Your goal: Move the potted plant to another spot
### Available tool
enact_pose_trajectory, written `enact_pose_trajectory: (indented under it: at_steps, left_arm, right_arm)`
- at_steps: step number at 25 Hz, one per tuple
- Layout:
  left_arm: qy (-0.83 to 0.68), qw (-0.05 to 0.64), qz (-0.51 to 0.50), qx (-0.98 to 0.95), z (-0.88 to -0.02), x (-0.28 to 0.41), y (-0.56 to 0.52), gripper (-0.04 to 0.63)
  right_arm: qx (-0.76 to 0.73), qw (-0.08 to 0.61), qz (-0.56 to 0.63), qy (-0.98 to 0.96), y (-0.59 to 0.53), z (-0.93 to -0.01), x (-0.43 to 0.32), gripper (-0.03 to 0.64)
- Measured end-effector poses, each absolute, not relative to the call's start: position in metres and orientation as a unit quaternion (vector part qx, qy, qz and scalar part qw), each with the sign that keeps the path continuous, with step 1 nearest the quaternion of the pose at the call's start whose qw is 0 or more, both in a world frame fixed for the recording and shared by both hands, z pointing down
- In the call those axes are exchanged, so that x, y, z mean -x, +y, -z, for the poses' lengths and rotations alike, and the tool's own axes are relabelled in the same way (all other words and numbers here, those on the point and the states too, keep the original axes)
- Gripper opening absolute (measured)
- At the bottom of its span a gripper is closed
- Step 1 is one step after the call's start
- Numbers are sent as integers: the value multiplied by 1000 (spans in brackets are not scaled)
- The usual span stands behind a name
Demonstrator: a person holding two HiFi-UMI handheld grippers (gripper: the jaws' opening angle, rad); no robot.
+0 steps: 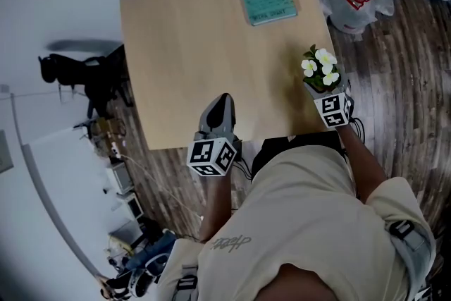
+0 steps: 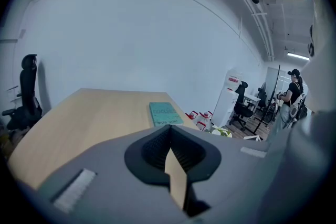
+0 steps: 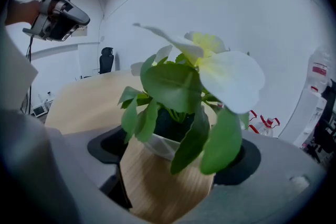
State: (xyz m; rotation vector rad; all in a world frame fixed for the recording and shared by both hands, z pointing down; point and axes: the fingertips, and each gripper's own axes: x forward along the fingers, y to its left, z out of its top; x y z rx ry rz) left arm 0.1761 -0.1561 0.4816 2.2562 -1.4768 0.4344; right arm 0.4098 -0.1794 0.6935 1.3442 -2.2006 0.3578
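Our right gripper [image 3: 167,176] clamps the potted plant [image 3: 181,92] at the table's [image 1: 197,46] near right edge; we should carry it upright, slowly. Left gripper [image 1: 223,103] is closed, empty.

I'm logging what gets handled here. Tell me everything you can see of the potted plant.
The potted plant has white flowers with yellow centres, broad green leaves and a faceted wood-look pot with a pale liner. It stands upright at the table's near right edge, with the right gripper's jaws closed on the pot's sides. Whether it rests on the table is unclear.
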Motion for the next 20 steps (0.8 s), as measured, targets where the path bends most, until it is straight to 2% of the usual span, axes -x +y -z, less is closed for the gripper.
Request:
enact_pose_trajectory:
  at_steps: [9,14,20]
  left_arm:
    - [-525,202,-163,-810,-483,-192,-163,18]
    - [-532,203,-168,-805,-484,-187,-165,18]
    - [-534,207,-167,-802,-487,-187,-167,18]
  right_arm:
    - [-500,257,-124,-818,-199,-692,-406,485]
    - [-497,263,-113,-819,-202,-693,-408,370]
    - [-495,265,-109,-820,-201,-694,-410,348]
